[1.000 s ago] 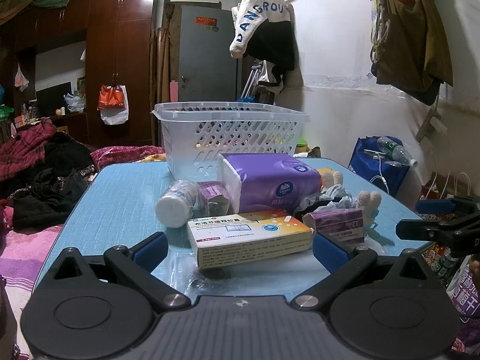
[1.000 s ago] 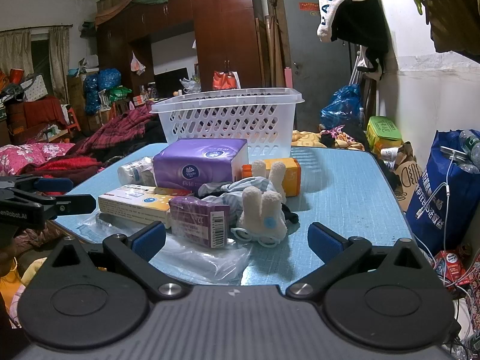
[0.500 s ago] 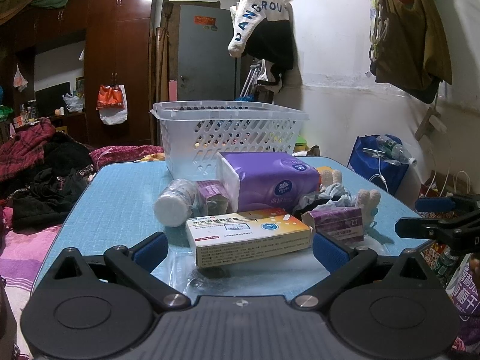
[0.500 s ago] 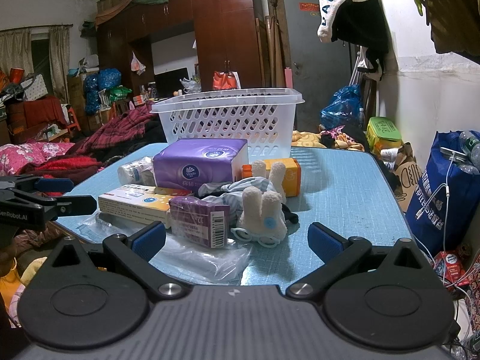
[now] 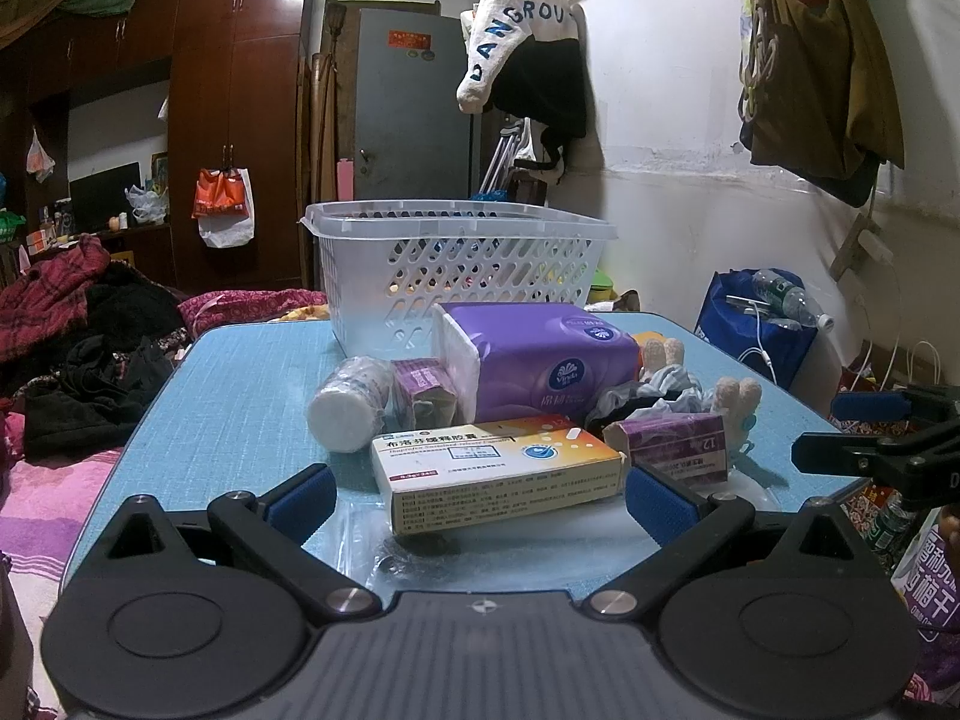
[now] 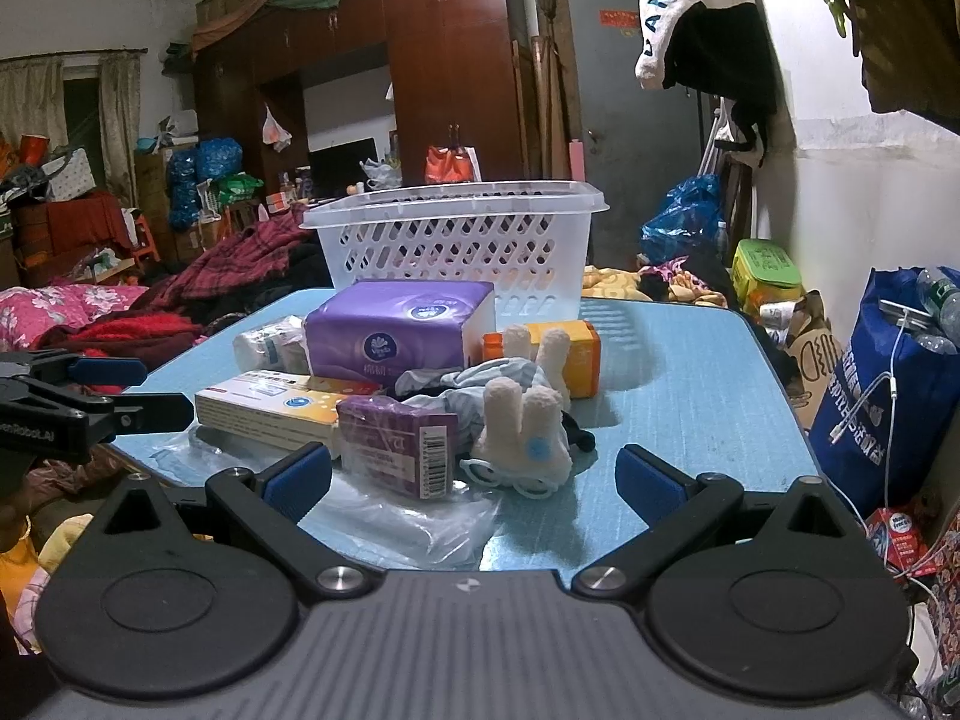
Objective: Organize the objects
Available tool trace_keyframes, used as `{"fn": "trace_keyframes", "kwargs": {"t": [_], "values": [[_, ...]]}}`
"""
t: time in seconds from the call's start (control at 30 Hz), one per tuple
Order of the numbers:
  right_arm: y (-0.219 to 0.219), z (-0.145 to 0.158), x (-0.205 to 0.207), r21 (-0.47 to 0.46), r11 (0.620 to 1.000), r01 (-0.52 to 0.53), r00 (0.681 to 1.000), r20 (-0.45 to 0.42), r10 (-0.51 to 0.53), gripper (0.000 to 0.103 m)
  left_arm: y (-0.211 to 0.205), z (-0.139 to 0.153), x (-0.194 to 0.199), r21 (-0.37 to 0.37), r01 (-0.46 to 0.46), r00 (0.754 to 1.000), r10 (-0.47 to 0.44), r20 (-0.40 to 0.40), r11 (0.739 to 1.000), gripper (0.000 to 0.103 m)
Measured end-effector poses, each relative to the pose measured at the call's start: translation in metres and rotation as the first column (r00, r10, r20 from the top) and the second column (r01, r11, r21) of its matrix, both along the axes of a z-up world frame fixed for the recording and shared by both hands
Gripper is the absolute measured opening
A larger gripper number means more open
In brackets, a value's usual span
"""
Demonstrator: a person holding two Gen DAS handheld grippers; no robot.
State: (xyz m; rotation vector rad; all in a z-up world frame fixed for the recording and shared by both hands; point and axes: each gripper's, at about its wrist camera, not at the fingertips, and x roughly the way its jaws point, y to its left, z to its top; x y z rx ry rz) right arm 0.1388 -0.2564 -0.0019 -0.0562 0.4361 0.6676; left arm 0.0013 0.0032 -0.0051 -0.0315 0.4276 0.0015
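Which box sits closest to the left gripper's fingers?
The long white-and-orange medicine box, lying flat between the open fingers; the small purple boxes sit farther back.

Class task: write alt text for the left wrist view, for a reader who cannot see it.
Open left tongs frame a medicine box at the near edge of a blue table. Behind it lie a purple tissue pack, a white bottle and a white basket.

White sleeve [image 5: 516, 30] hanging on the wall above the basket [image 5: 462, 264]: blue letters "ANGROU". Purple tissue pack [image 5: 540, 366] just in front of the basket: "Vinda" logo, with Chinese characters I can't make out. Small purple box [image 5: 678, 447] right of the medicine box [image 5: 498, 471]: "12". The medicine box carries Chinese print, too small to read. Left gripper's body [image 6: 36, 432]: "enRobot.AI".
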Motion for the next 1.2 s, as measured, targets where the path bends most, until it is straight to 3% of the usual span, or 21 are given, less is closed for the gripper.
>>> {"fn": "trace_keyframes", "kwargs": {"t": [0.53, 0.73, 0.9, 0.97, 1.1, 1.2], "values": [[-0.002, 0.000, 0.000, 0.043, 0.998, -0.038, 0.999, 0.010, 0.038, 0.103, 0.000, -0.002, 0.002, -0.004, 0.005, 1.000, -0.005, -0.001, 1.000, 0.103], [-0.003, -0.002, 0.007, 0.070, 0.997, -0.042, 0.999, 0.033, 0.040, 0.103, 0.004, 0.003, 0.006, -0.013, 0.008, 0.999, -0.008, 0.050, 1.000, 0.103], [-0.002, 0.001, 0.012, 0.092, 0.994, -0.053, 0.993, 0.109, 0.043, 0.103, 0.002, 0.012, 0.023, 0.070, -0.014, 0.987, 0.003, 0.163, 0.997, 0.103], [0.000, 0.003, 0.014, 0.102, 0.993, -0.068, 0.985, 0.164, 0.051, 0.103, 0.002, 0.015, 0.039, 0.117, -0.017, 0.992, 0.001, 0.130, 0.993, 0.103], [0.020, 0.009, 0.031, 0.027, 0.991, -0.128, 0.974, 0.193, 0.120, 0.103, 0.019, 0.021, 0.066, 0.038, 0.055, 0.993, -0.059, 0.100, 0.998, 0.103], [0.035, 0.004, 0.060, 0.016, 0.986, -0.163, 0.980, 0.122, 0.160, 0.103, 0.027, 0.020, 0.083, -0.013, 0.150, 0.985, -0.149, 0.082, 0.989, 0.098]]}}
